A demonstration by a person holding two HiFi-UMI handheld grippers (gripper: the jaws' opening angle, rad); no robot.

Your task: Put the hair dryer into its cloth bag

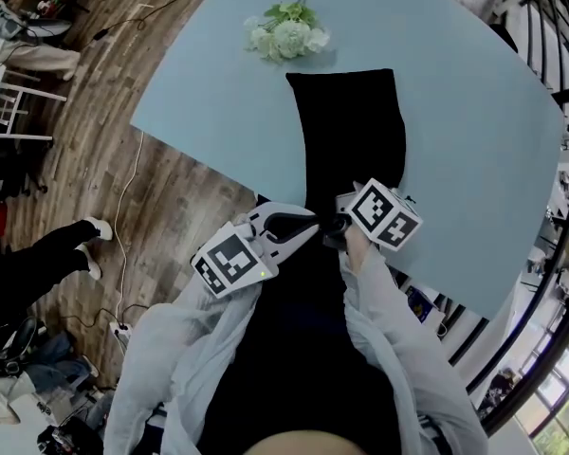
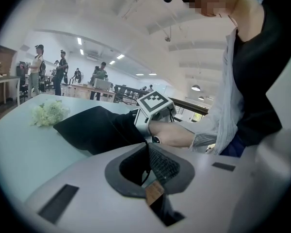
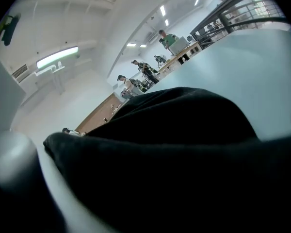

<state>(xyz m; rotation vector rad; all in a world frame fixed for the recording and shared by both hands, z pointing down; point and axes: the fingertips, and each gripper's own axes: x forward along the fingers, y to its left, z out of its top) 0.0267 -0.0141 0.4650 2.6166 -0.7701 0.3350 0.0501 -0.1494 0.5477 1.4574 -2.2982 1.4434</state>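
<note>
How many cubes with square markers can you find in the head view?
2. The left marker cube is at the end of the left sleeve; the right marker cube is by the near end of the cloth bag. None looks hidden.

The cloth bag (image 1: 353, 131) lies as a long black strip down the middle of the table (image 1: 474, 159) and splits the top into two open lanes. The one on the right is wide and bare, bounded by the railing (image 1: 554, 17). The one on the left is narrower and ends at the table's edge. At the far end the flowers (image 1: 286, 34) sit just beside the bag's left corner (near it, not touching), narrowing that lane. At the near edge the left gripper (image 1: 315, 226) and right gripper (image 1: 339, 226) crowd tip to tip over the bag, sleeves (image 1: 398, 339) close behind — no passage between them. Off the left edge, a cable (image 1: 123, 207) trails across the floor.
</note>
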